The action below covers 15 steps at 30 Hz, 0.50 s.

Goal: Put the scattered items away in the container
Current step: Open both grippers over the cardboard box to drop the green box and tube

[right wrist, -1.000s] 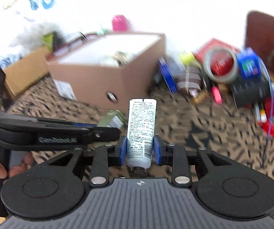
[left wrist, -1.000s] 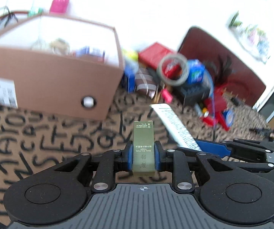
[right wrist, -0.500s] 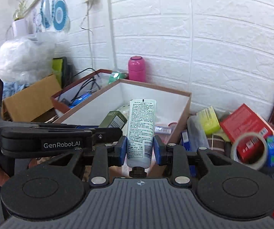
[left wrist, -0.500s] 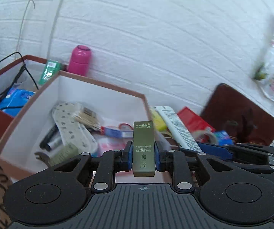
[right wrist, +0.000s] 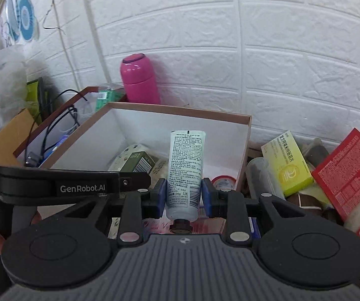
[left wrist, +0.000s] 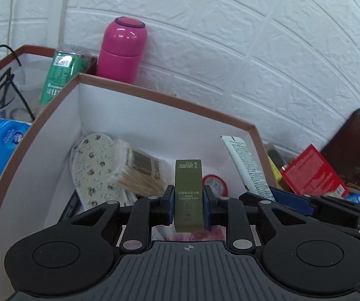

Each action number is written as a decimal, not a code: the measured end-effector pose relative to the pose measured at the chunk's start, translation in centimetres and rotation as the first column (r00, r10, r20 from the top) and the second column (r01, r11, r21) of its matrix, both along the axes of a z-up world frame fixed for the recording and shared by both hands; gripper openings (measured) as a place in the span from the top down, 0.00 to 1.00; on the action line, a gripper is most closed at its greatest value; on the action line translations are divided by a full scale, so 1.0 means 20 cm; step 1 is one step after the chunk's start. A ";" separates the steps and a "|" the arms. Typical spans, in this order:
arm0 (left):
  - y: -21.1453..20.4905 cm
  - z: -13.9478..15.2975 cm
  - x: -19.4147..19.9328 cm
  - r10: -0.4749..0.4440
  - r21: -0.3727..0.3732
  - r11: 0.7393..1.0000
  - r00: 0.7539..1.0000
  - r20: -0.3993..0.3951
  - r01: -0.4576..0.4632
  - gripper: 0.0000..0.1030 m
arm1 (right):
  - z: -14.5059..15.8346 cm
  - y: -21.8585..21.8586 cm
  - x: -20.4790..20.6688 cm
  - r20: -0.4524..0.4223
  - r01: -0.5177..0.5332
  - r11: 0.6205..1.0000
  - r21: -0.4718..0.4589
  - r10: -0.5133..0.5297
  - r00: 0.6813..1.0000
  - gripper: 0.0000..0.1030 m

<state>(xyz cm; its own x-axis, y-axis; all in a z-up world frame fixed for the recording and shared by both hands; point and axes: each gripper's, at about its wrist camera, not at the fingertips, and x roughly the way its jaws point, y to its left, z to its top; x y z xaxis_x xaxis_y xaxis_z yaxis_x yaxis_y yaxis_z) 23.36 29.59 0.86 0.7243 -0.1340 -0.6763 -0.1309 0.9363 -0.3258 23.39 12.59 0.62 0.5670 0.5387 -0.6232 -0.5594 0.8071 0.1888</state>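
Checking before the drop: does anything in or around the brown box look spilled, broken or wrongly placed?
Nothing looks spilled or broken. The olive green box and the white tube are both over the open brown box, not yet inside. Clutter remains outside to its right: a yellow-green box and a red box.

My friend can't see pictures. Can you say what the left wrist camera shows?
The left gripper holds a small olive-green box over an open cardboard box, and its jaws are starting to open. Inside lie cotton swabs and a floral insole; a pink bottle stands behind.
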 end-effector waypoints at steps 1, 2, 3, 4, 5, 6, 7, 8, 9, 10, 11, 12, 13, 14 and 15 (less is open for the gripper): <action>0.01 -0.01 0.02 0.005 -0.009 1.000 1.000 0.004 -0.005 0.63 | 0.00 0.00 0.03 -0.006 0.002 1.000 0.004 -0.001 1.000 0.67; 0.01 -0.02 0.04 0.014 -0.013 1.000 1.000 0.005 -0.014 0.60 | -0.02 0.01 0.05 -0.013 0.001 1.000 0.009 -0.001 1.000 0.66; 0.02 -0.03 0.05 0.031 -0.014 0.999 1.000 -0.001 -0.031 0.56 | -0.03 0.01 0.08 -0.016 -0.002 1.000 0.010 0.002 1.000 0.66; 0.04 -0.04 0.06 0.063 -0.016 0.998 0.998 -0.022 -0.063 0.39 | -0.03 0.01 0.09 -0.010 -0.001 1.000 0.010 0.001 1.000 0.63; 0.06 -0.06 0.06 0.107 -0.017 0.994 0.993 -0.057 -0.108 0.18 | -0.04 0.00 0.09 0.008 0.010 1.000 0.006 -0.010 1.000 0.58; 0.09 -0.07 0.06 0.141 -0.028 0.989 0.986 -0.087 -0.144 0.08 | -0.04 -0.02 0.09 0.028 0.025 1.000 0.012 -0.026 0.999 0.52; 0.11 -0.08 0.04 0.149 -0.061 0.986 0.985 -0.087 -0.155 0.07 | -0.03 -0.04 0.09 0.035 0.011 0.999 0.046 -0.012 0.999 0.41; 0.14 -0.08 0.03 0.139 -0.104 0.984 0.987 -0.075 -0.147 0.07 | -0.03 -0.06 0.09 0.028 -0.009 0.996 0.088 0.007 1.000 0.33; 0.16 -0.08 0.01 0.130 -0.143 0.980 0.989 -0.071 -0.140 0.06 | -0.02 -0.08 0.08 0.022 -0.011 0.993 0.120 0.009 1.000 0.29; 0.17 -0.07 -0.01 0.127 -0.169 0.976 0.989 -0.076 -0.138 0.05 | -0.01 -0.09 0.06 0.023 -0.005 0.990 0.138 0.002 1.000 0.24; 0.18 -0.07 -0.02 0.126 -0.187 0.972 0.989 -0.078 -0.138 0.02 | 0.00 -0.10 0.05 0.027 0.001 0.989 0.147 -0.005 1.000 0.20; 0.18 -0.06 -0.04 0.119 -0.200 0.971 0.990 -0.073 -0.131 0.00 | 0.02 -0.11 0.03 0.027 0.021 0.990 0.140 -0.025 0.999 0.06; 0.17 -0.05 -0.06 0.102 -0.205 0.972 0.993 -0.065 -0.113 0.00 | 0.02 -0.12 0.02 0.026 0.032 0.991 0.132 -0.036 0.999 0.01; 0.16 -0.04 -0.07 0.086 -0.203 0.974 0.995 -0.059 -0.096 0.00 | 0.03 -0.13 0.00 0.024 0.026 0.991 0.135 -0.029 0.999 0.01; 0.14 -0.03 -0.09 0.080 -0.195 0.977 0.995 -0.059 -0.090 0.00 | 0.04 -0.15 -0.02 0.018 0.016 0.991 0.135 -0.018 1.000 0.00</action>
